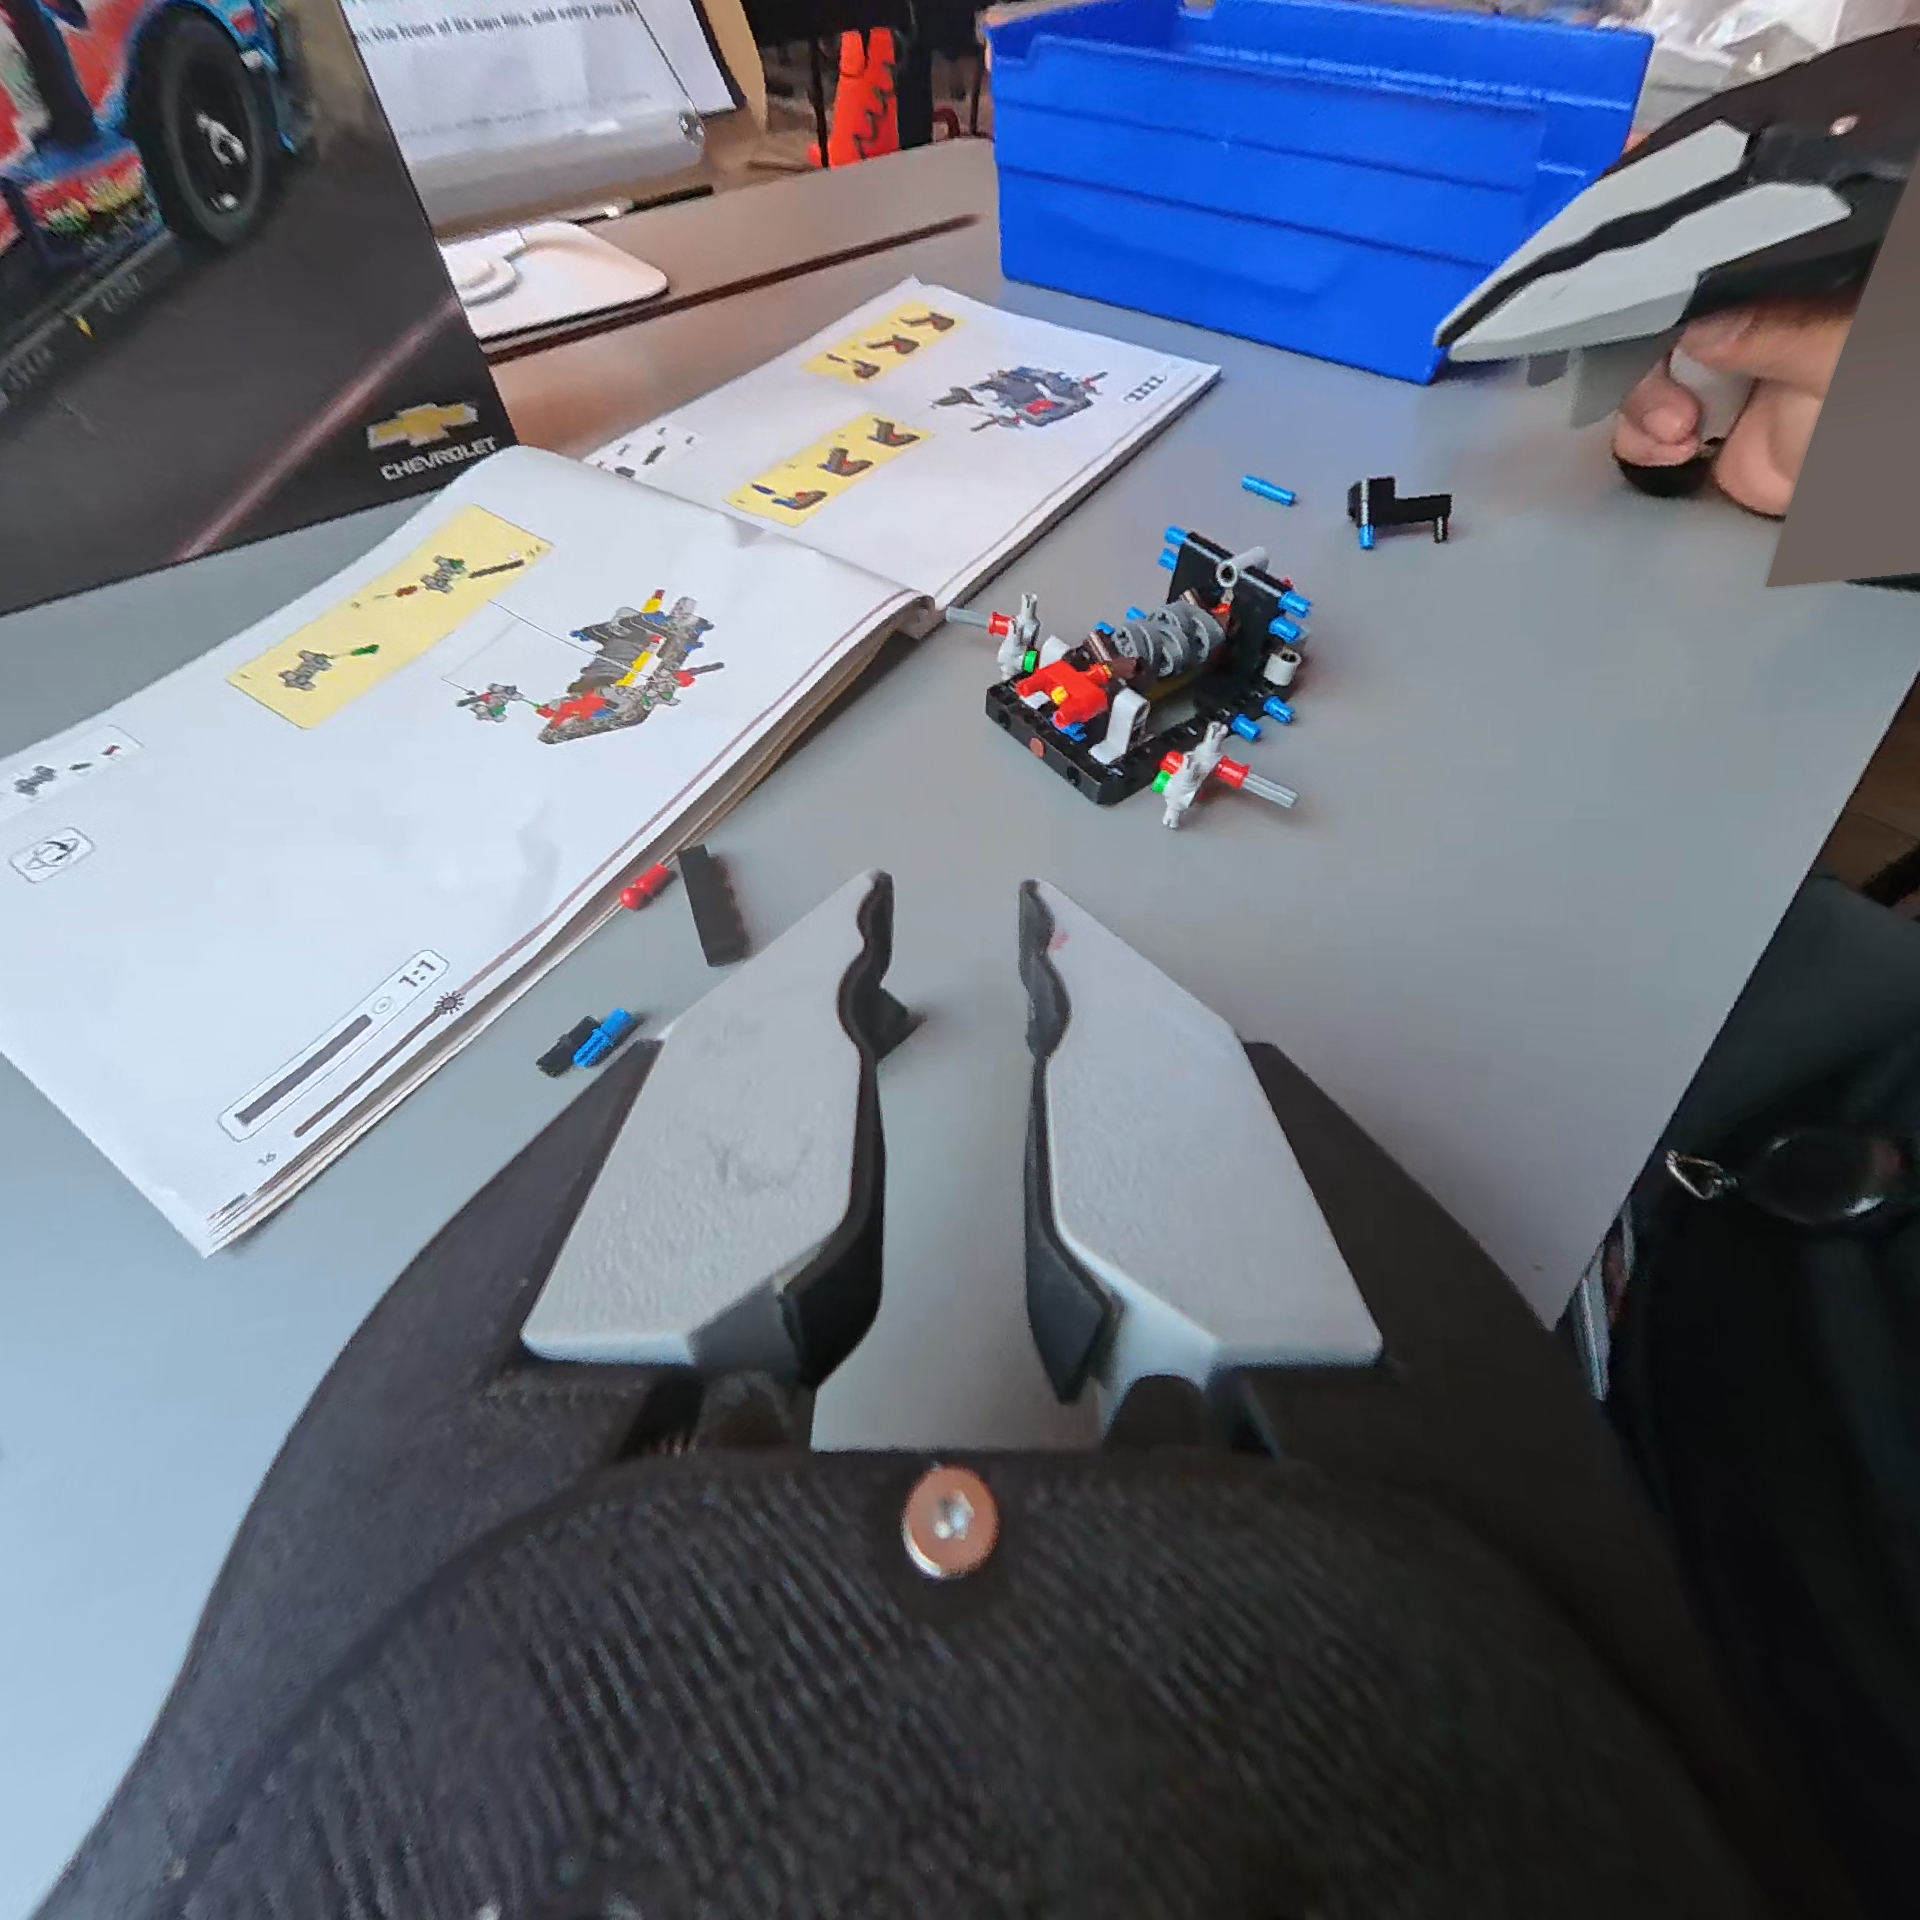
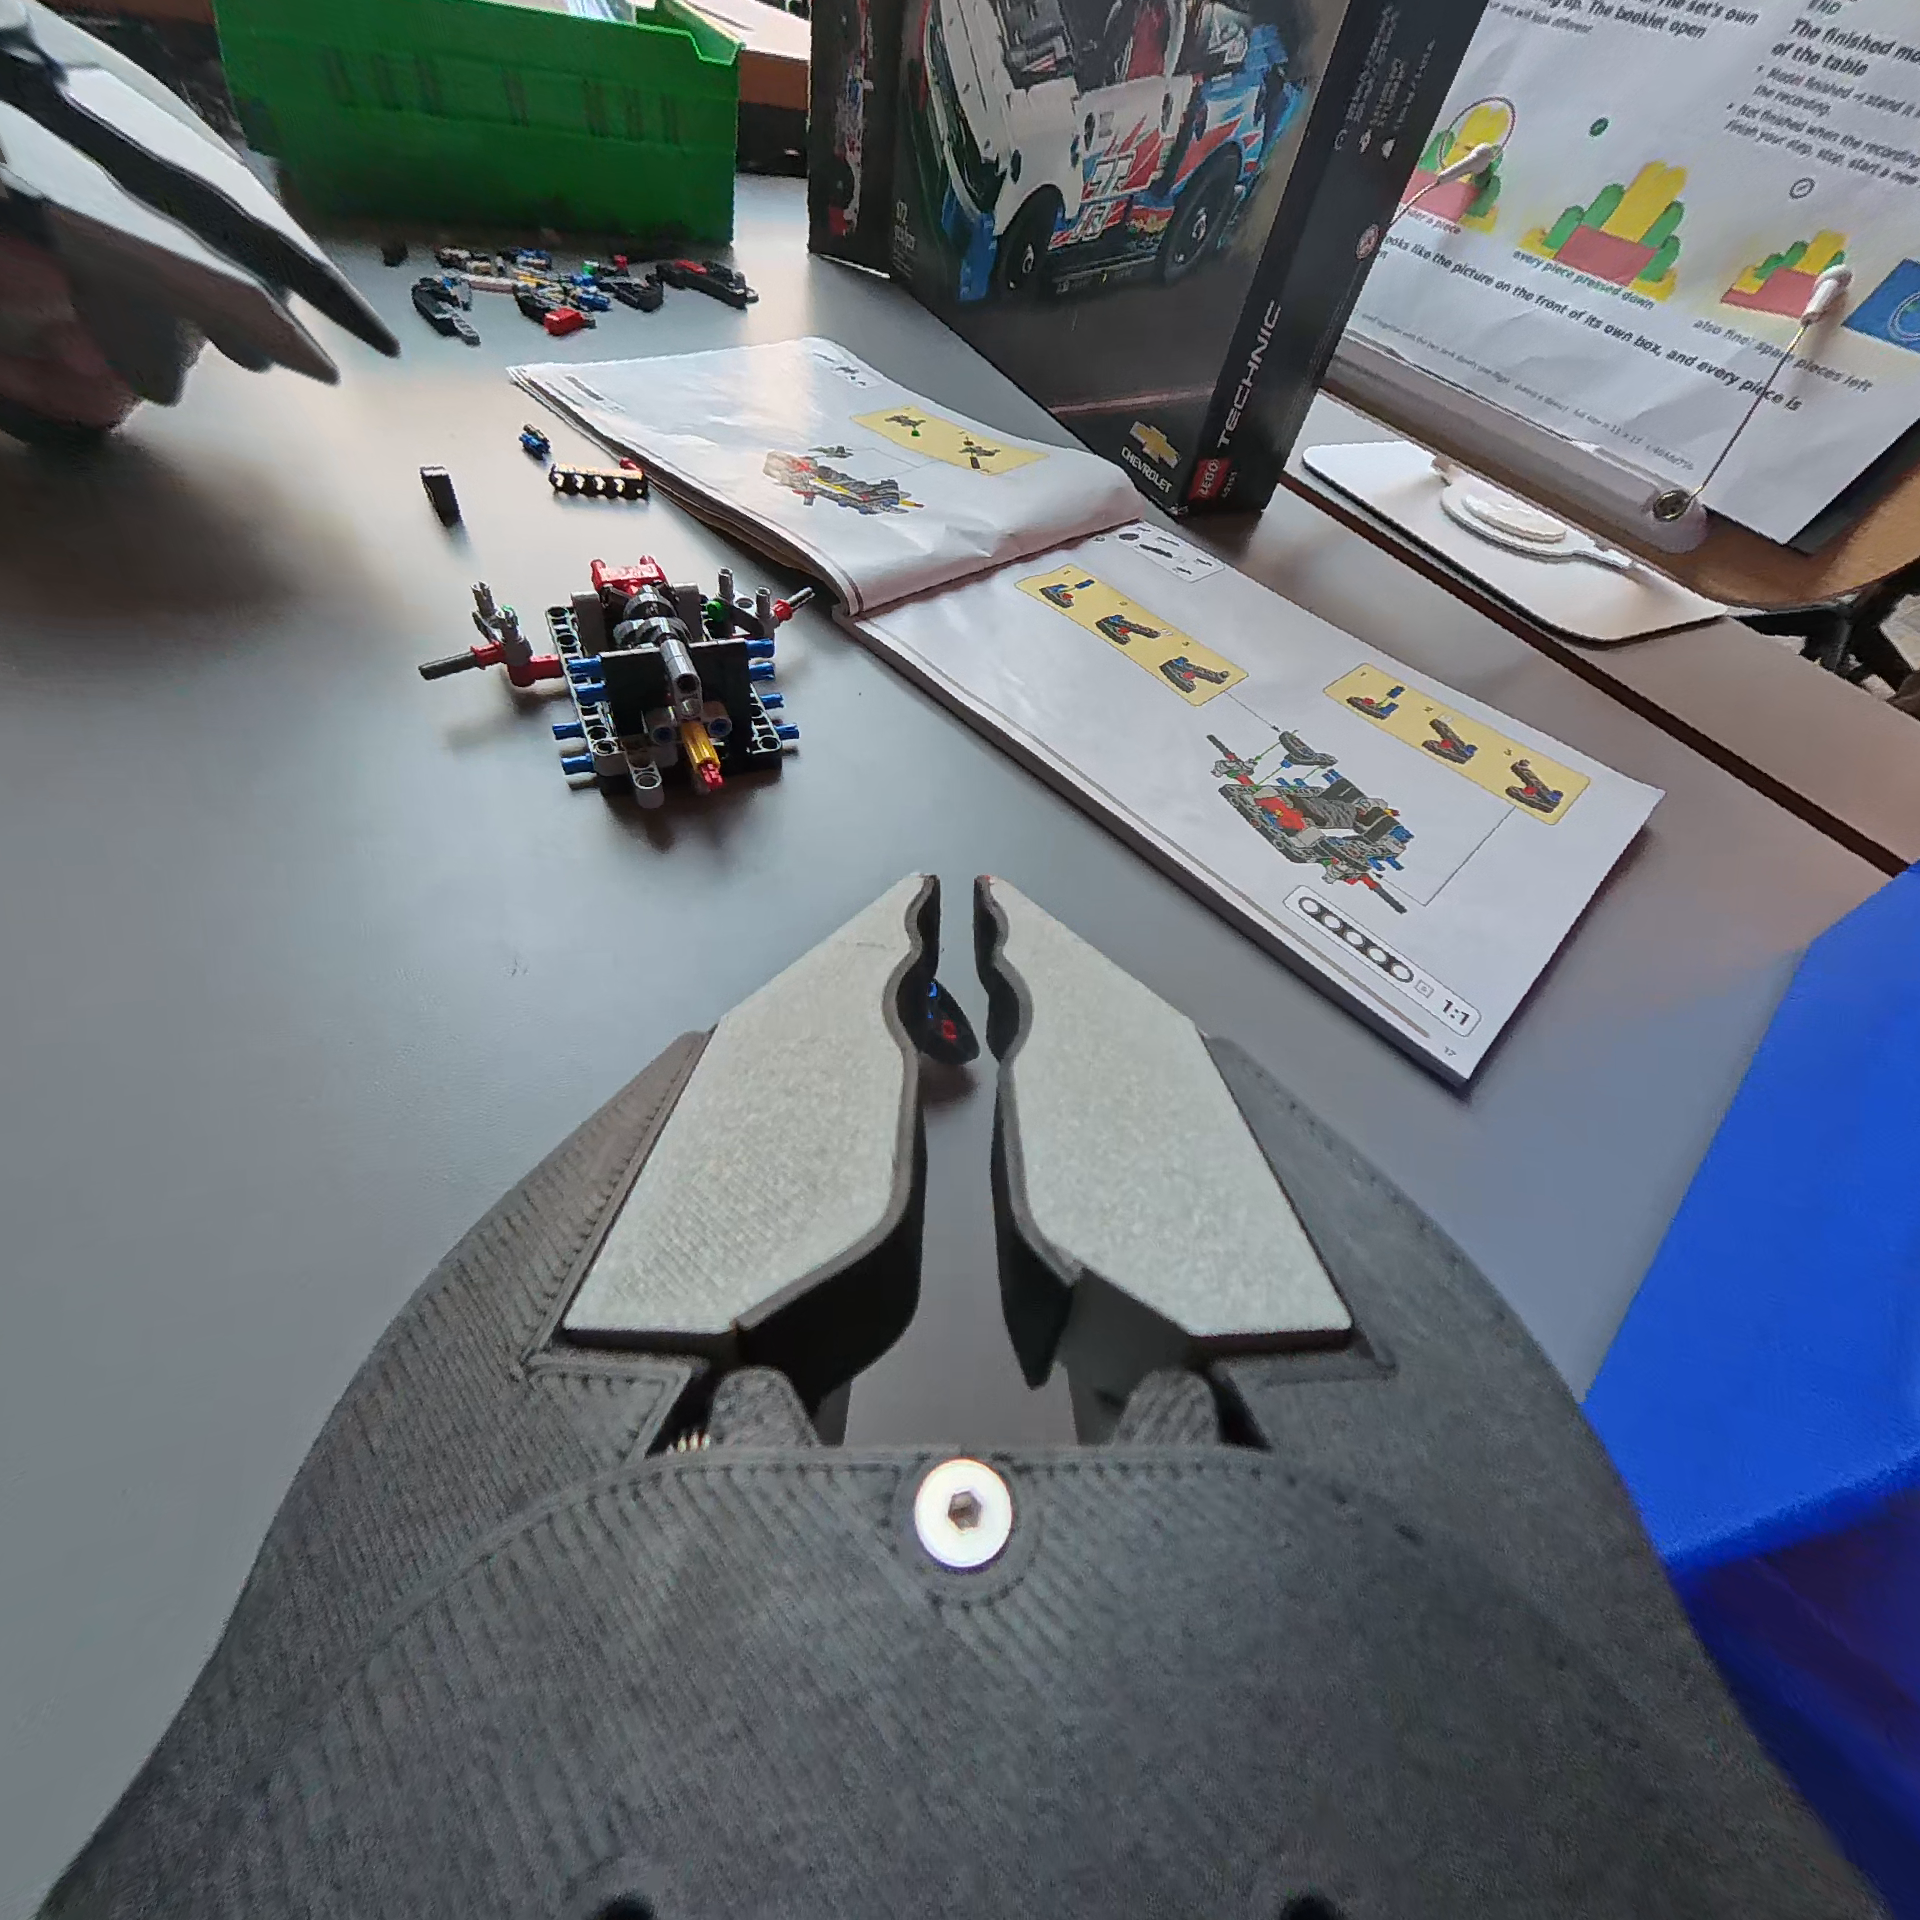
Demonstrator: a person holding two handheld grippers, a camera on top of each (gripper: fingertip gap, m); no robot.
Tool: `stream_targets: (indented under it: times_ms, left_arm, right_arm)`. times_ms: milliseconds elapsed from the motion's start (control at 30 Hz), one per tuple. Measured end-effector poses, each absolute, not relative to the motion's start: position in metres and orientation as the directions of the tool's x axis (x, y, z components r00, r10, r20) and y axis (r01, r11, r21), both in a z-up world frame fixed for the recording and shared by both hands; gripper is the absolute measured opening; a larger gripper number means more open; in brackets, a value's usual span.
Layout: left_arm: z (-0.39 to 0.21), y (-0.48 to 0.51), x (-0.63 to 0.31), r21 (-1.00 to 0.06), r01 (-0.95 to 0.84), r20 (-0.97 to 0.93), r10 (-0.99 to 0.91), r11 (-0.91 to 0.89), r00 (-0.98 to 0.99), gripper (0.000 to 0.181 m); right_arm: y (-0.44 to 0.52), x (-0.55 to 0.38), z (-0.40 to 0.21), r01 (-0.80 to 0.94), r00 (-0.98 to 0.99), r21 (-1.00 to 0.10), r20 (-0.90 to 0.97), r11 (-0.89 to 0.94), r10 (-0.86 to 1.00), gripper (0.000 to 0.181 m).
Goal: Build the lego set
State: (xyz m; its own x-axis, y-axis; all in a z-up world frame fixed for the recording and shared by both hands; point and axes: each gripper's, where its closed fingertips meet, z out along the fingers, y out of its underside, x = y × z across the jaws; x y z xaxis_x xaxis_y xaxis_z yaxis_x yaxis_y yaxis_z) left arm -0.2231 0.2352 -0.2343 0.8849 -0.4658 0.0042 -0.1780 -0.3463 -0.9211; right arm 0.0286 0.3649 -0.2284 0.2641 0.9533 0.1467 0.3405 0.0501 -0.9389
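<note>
The partly built Lego chassis, black with blue pins, grey gears and red parts, sits on the grey table; it also shows in the right wrist view. My left gripper is open and empty, low over the table just short of the chassis. My right gripper is shut to a narrow slit and held above the table near the blue bin; the left wrist view shows it with nothing at its tips. A black angled piece with a blue pin lies on the table below it and shows through the slit.
The open instruction booklet lies left of the chassis, the set's box behind it. A black beam, a red pin and blue pins lie by the booklet. A blue bin, a green bin and several loose parts stand farther off.
</note>
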Motion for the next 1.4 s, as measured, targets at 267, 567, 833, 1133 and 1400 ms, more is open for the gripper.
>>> stream_targets:
  times_ms: [267,567,833,1133,1400]
  left_arm:
    - [-0.241,0.238,-0.217,-0.902,-0.243,-0.045,-0.482,-0.356,0.875,0.02]
    - [-0.245,0.239,-0.216,-0.887,-0.278,-0.075,-0.479,-0.368,0.875,0.023]
    - [-0.248,0.24,-0.216,-0.877,-0.296,-0.093,-0.47,-0.379,0.878,0.023]
    - [-0.28,0.235,-0.253,-0.715,-0.526,-0.328,-0.444,-0.46,0.834,0.03]
    - [-0.283,0.234,-0.251,-0.712,-0.514,-0.282,-0.476,-0.478,0.833,0.028]
  right_arm:
    - [0.365,0.03,-0.227,0.328,0.264,-0.944,0.133,0.041,0.955,0.0]
    - [0.362,0.029,-0.227,0.33,0.251,-0.943,0.141,0.052,0.958,0.0]
    - [0.359,0.031,-0.222,0.289,0.239,-0.957,0.084,0.012,0.967,0.001]
    - [0.357,0.03,-0.224,0.308,0.23,-0.951,0.113,0.038,0.967,0.0]
    - [0.353,0.03,-0.224,0.307,0.214,-0.951,0.113,0.043,0.97,0.0]
